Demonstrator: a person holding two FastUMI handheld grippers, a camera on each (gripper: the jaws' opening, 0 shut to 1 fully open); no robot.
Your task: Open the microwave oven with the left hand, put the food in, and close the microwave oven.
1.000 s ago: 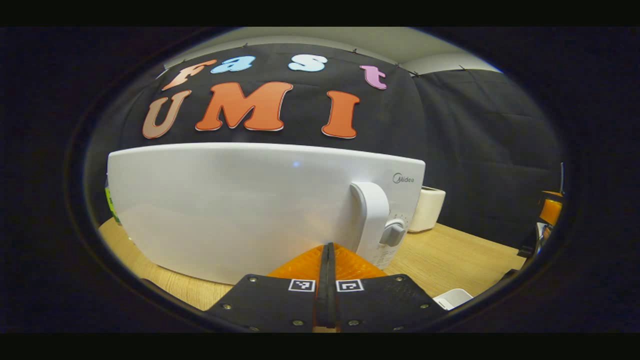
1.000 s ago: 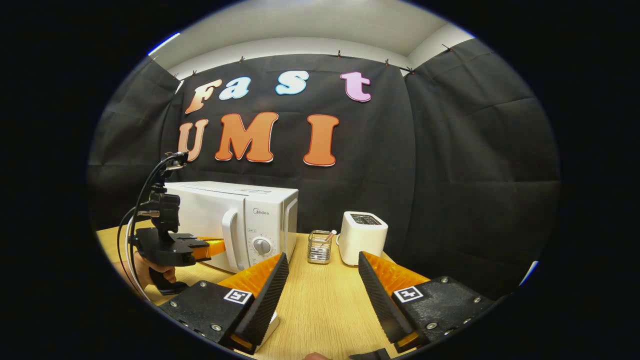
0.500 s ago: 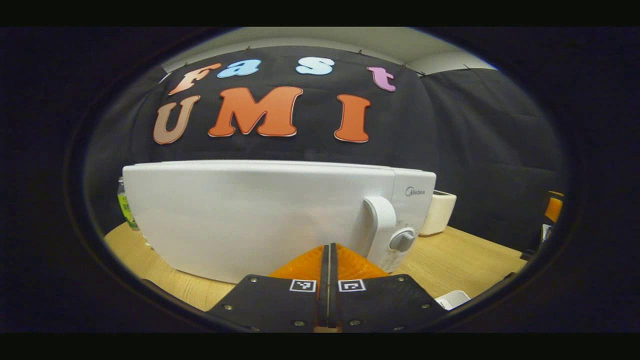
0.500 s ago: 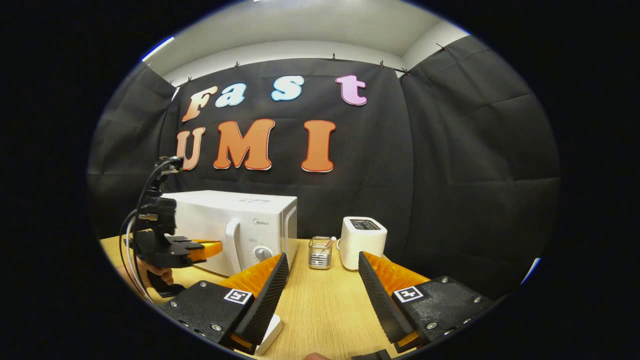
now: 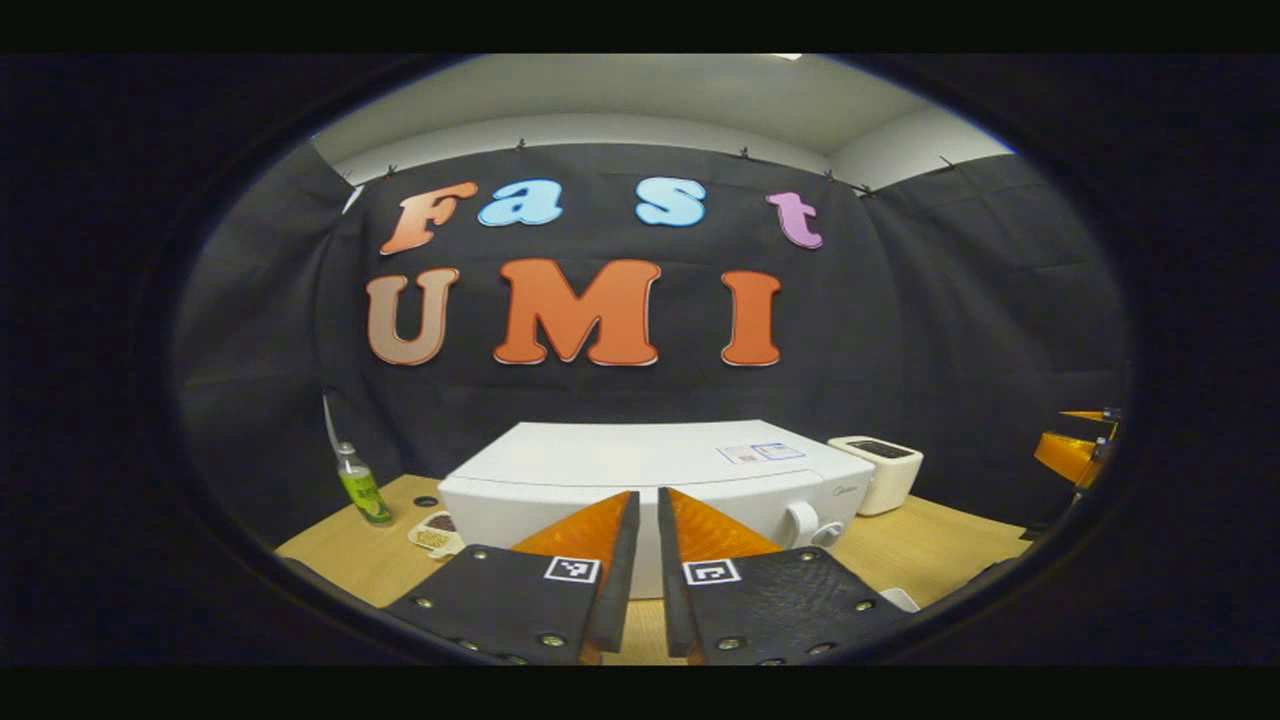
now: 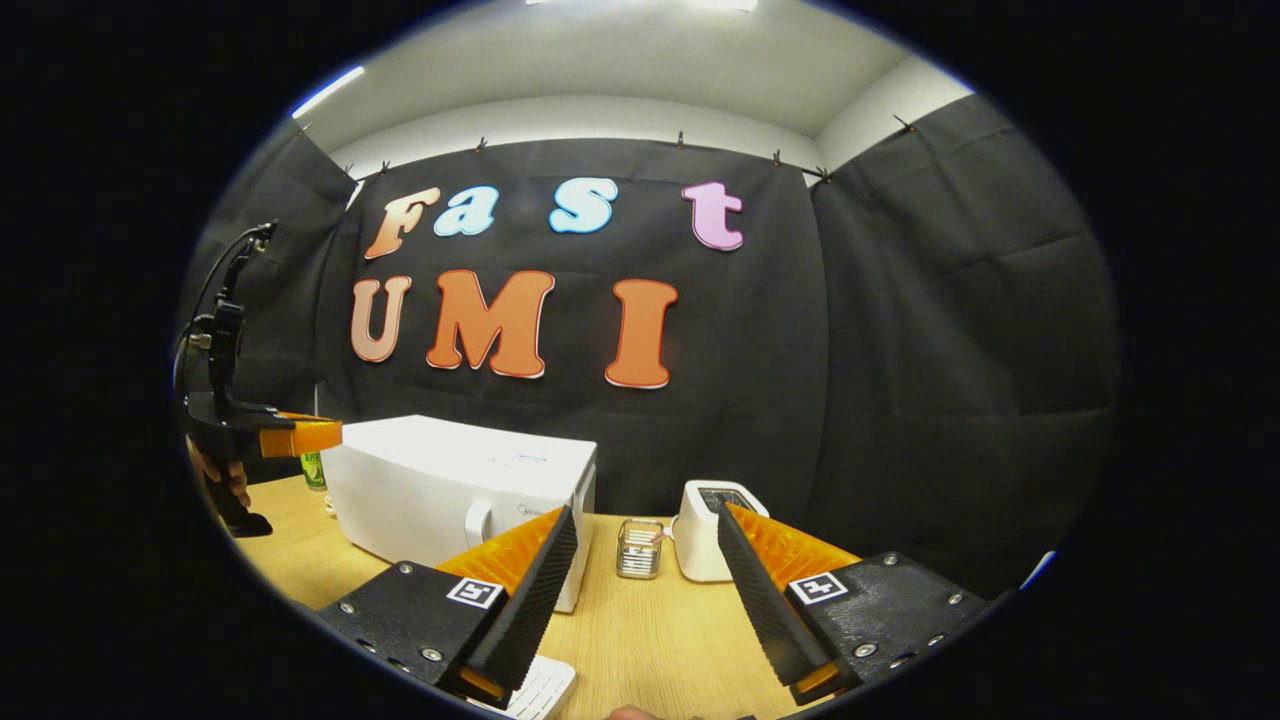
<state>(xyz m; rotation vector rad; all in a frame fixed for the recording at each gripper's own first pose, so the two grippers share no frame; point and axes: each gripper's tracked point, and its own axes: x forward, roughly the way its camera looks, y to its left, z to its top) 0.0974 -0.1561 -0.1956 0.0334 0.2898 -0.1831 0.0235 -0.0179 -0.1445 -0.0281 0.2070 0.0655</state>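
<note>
At the far left of the right gripper view, the left gripper (image 6: 325, 436) hangs in the air above and to the left of the microwave oven (image 6: 450, 490), held from below by a hand (image 6: 222, 482); it touches nothing. In its own view the left gripper (image 5: 640, 505) shows its two fingers parted by only a thin slit, nearly clenched, with nothing between them. The right gripper (image 6: 647, 540) stands wide apart, released and empty, above the table.

A second ago the left gripper's fingers were pressed fully together and low in front of the oven's door, close to the handle. Since then it has risen and backed off, so its camera now looks down on the oven's flat white top (image 5: 640, 465), and a narrow gap has opened between the fingers. The right gripper has lifted a little as well and kept its wide spread.

The microwave oven sits on the wooden table (image 5: 340, 555) with its door closed, handle (image 5: 800, 520) and dial at its right end. Left of it stand a green-labelled bottle (image 5: 360, 488) and a small dish of food (image 5: 435, 535). Right of it are a clear glass holder (image 6: 638, 548), then a white toaster (image 6: 705, 535). A white object (image 6: 535, 690) lies at the table's near edge under the right gripper's left finger. Black cloth walls the booth on three sides, beneath a pale ceiling.
</note>
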